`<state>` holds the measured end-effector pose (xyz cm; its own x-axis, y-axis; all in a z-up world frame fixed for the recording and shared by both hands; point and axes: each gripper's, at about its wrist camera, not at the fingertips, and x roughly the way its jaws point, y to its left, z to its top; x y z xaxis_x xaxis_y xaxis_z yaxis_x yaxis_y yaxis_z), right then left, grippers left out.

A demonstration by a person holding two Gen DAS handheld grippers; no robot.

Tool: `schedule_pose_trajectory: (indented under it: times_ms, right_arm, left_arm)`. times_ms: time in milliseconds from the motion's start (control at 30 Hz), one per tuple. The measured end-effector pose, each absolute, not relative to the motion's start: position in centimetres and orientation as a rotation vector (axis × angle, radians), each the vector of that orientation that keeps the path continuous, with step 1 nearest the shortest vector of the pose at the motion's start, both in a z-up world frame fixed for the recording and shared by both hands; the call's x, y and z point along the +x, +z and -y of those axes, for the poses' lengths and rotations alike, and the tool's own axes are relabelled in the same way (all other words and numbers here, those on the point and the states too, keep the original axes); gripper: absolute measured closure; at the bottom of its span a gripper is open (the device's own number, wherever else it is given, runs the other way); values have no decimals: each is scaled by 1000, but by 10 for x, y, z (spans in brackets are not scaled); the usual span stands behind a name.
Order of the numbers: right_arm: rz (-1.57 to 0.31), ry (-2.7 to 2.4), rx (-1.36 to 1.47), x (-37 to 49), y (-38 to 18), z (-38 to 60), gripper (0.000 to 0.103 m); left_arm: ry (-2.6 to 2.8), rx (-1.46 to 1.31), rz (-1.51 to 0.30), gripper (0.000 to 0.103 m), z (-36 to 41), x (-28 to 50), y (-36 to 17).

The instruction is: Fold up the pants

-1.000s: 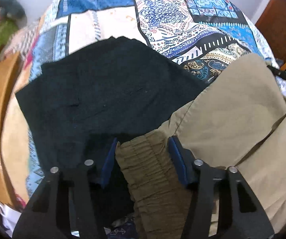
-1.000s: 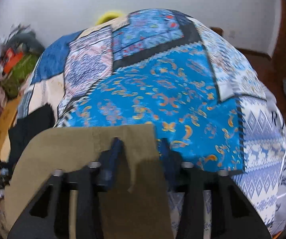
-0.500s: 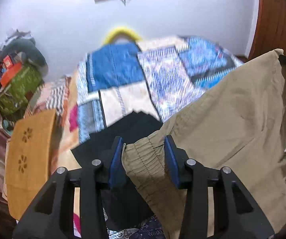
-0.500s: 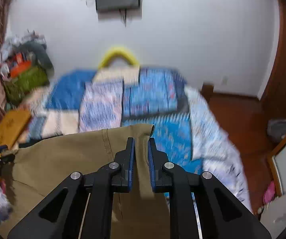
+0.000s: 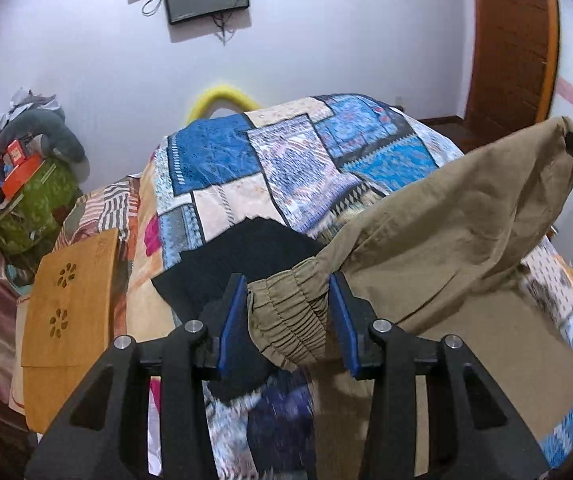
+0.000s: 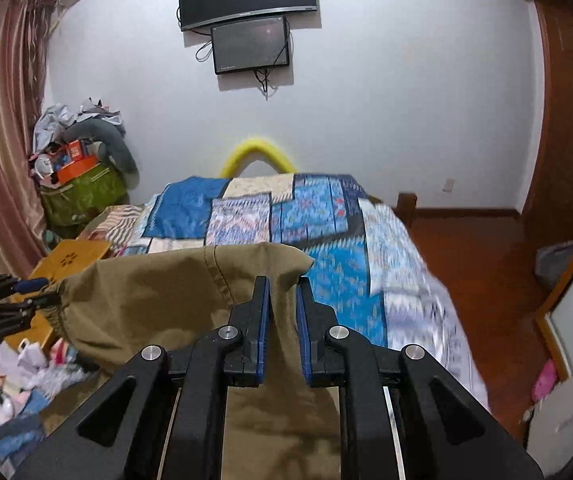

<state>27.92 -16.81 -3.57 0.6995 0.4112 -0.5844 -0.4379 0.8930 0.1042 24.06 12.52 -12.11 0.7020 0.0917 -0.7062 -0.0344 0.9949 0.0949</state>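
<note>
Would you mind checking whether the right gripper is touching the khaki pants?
Touching: the right wrist view shows the right gripper pinching a fold of the khaki pants.

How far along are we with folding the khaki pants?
Done: the black garment already lies folded flat on the quilt. In hand: the khaki pants hang in the air, the left tool clamping the gathered elastic band, the right tool shut on the opposite edge. Left: laying them down and making every fold; none shows yet.
</note>
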Motion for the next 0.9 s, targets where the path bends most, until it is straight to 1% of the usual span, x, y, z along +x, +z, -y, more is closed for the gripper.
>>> schedule_pose_trajectory:
  times_ms: [133,333,500,667,800,900]
  right_arm:
    - [-710,481,-14,243,-50,184,92]
    - [-792,479,7,194,-75,195,92]
    - [-859,480,-19,166,-98,198,91]
    - [-918,475,18,144,-118,209,90]
    - [-957,458,37,125,-133,216,89]
    - [-985,441,17,116,-137,219,89]
  left_arm:
    - [52,65,-814,61,-118,214,-130]
    - [34,119,-842,61,-104,176,-151]
    - [11,119,-894,62,-99,151,-171]
    - [9,103,-955,62,-98,134,-191]
    - [9,101,-975,62,-98,120,-195]
    - [11,105,-968,62,-98,112,-187]
